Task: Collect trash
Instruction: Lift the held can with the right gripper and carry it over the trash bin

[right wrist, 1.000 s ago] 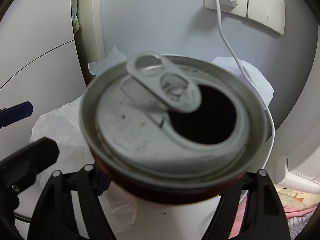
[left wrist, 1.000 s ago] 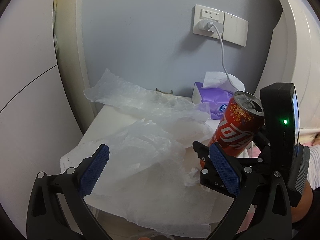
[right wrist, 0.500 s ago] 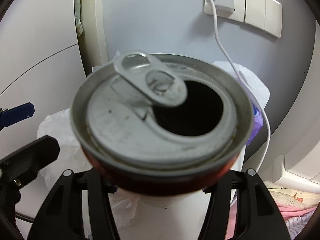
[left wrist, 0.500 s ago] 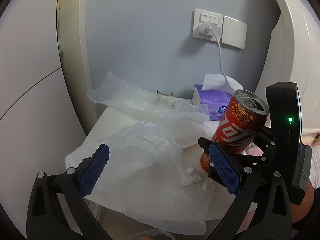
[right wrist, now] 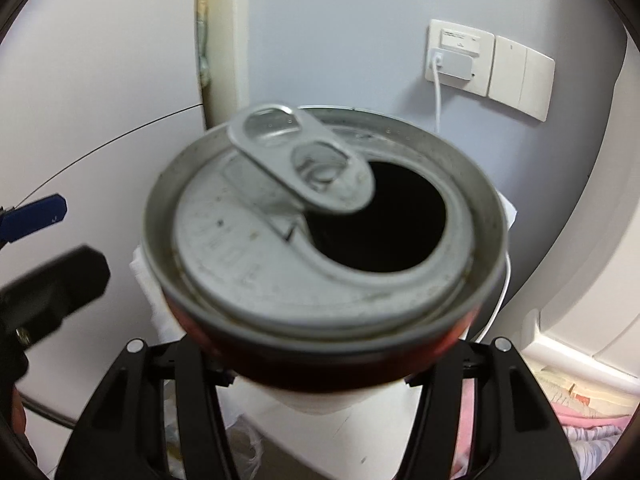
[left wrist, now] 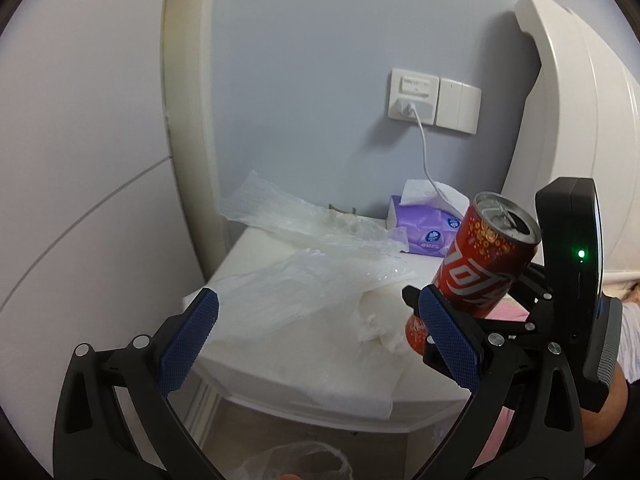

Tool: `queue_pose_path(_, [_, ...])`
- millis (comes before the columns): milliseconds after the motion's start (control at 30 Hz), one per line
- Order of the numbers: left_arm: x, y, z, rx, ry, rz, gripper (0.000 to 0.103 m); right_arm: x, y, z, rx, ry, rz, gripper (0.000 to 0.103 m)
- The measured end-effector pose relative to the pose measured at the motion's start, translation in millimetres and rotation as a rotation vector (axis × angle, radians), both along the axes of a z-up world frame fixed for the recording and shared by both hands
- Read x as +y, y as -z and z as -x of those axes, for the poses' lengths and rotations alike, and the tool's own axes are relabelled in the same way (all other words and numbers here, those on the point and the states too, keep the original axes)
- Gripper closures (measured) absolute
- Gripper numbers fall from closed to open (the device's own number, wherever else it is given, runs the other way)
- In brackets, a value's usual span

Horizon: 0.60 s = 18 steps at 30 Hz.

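My right gripper point(right wrist: 316, 364) is shut on an opened red soda can point(right wrist: 320, 248), held tilted in the air; its silver top fills the right wrist view. The can point(left wrist: 486, 264) also shows in the left wrist view, to the right of the white bedside table point(left wrist: 312, 408). My left gripper point(left wrist: 320, 340) is open and empty, in front of the table. Crumpled clear plastic sheets point(left wrist: 320, 248) and a crumpled tissue point(left wrist: 380, 328) lie on the table. A bag-lined bin point(left wrist: 296, 462) shows at the bottom edge below the table.
A purple tissue pack point(left wrist: 424, 228) stands at the table's back right. A white charger cable point(left wrist: 424, 156) hangs from the wall socket point(left wrist: 412, 96). A white headboard point(left wrist: 568, 120) and pink bedding point(right wrist: 580, 404) are on the right. A white door frame point(left wrist: 188, 120) is left.
Both grippers have pulled back from the table and the can has risen slightly with the right gripper. The bin's bag has come into view below the left gripper.
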<state>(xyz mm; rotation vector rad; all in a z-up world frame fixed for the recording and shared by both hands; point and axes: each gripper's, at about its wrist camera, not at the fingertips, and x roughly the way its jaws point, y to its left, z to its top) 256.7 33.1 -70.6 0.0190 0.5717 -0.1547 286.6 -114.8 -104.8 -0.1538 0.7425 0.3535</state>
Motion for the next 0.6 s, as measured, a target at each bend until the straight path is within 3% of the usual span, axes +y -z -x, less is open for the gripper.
queue_pose_path(600, [47, -29, 119, -0.029, -0.198, -0.016, 0.006, 49, -26, 117, 0.017, -0.194, -0.024, 0.049])
